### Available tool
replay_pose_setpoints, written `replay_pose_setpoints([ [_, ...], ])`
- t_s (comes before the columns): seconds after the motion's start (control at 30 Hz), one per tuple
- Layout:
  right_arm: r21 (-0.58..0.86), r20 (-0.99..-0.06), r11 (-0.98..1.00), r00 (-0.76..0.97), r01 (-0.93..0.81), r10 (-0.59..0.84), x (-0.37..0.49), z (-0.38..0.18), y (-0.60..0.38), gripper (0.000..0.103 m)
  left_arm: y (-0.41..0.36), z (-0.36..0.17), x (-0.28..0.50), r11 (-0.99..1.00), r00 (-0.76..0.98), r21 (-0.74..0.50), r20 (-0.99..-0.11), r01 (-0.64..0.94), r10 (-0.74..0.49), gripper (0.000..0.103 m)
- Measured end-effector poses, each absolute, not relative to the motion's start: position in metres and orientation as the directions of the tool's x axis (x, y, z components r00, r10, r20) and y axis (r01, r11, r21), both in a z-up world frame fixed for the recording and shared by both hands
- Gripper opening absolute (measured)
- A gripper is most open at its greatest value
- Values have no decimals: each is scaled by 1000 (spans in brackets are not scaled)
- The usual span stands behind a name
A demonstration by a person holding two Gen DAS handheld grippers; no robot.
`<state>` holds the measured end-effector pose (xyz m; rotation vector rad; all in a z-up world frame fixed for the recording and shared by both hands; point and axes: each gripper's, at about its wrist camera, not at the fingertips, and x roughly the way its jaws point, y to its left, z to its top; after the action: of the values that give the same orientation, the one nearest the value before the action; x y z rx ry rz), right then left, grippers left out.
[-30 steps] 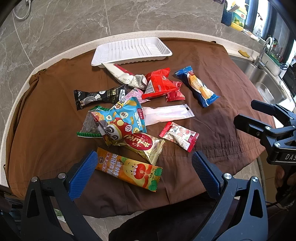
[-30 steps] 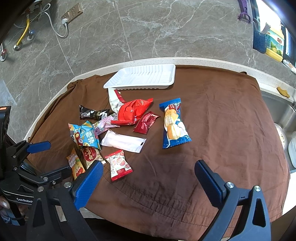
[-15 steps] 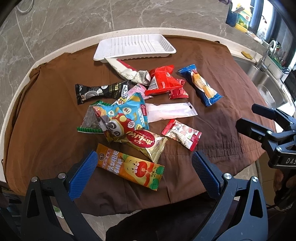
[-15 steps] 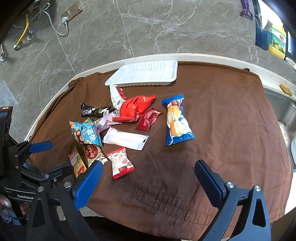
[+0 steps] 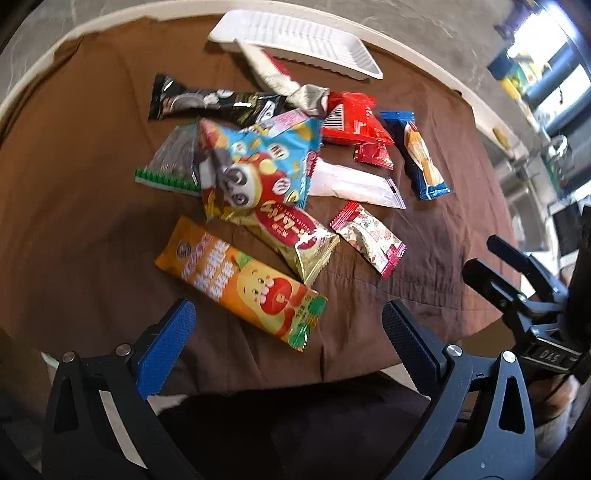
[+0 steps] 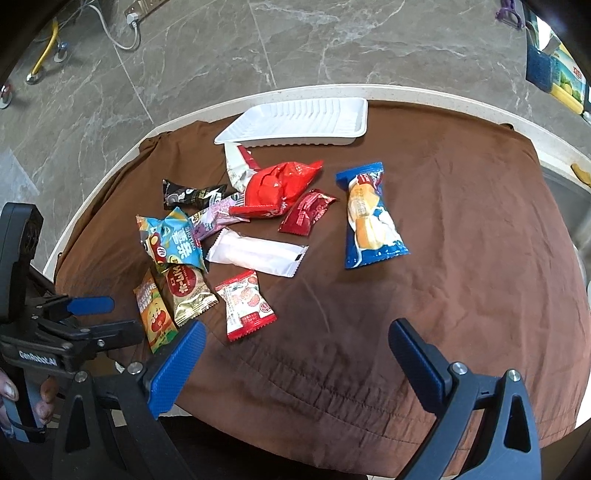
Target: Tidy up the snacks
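Note:
Several snack packets lie in a loose pile on a brown cloth [image 6: 461, 229]. Nearest my left gripper [image 5: 284, 332] is an orange packet [image 5: 240, 280]; the gripper is open, just short of it and empty. Beyond it lie a gold-and-red packet [image 5: 291, 236], a blue cartoon bag [image 5: 258, 170], a black bar [image 5: 214, 103], a white sachet [image 5: 354, 184], a red bag [image 5: 351, 122] and a blue bread packet [image 6: 369, 218]. An empty white tray [image 6: 303, 122] sits at the far edge. My right gripper [image 6: 295, 354] is open over bare cloth, near a red-and-white candy packet [image 6: 243, 302].
The table's pale rim [image 6: 110, 166] curves around the cloth. A sink [image 5: 524, 206] and tap stand to the right. A grey marble wall [image 6: 295, 44] rises behind, with cables [image 6: 110, 33] at its left. A hand [image 6: 22, 402] holds the left gripper's handle.
My left gripper has moved forward and lower toward the orange packet, with the view tilting. My right gripper has drifted slightly closer to the table. No packet has moved.

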<state>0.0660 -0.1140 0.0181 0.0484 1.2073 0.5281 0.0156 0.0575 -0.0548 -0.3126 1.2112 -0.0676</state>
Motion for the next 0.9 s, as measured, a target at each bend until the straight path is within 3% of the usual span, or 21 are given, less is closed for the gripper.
replay_pose_setpoints([
  [0.1,316,-876,876,244,-364,417,67,18,-114,101,60,-58,11,928,292,-343,-911,-147,-290,102],
  [0.27,324,-871,868,240,-377,429,70,17,-110,101,56,-66,11,921,227,-351,-923,-170,-310,102],
  [0.67,353,-863,852,219,-387,456,81,9,-110,101,89,-59,19,865,379,-408,-880,-292,-288,101],
  [0.9,377,-860,861,217,-341,462,96,2,-121,101,93,-53,34,888,406,-351,-888,-296,-216,101],
])
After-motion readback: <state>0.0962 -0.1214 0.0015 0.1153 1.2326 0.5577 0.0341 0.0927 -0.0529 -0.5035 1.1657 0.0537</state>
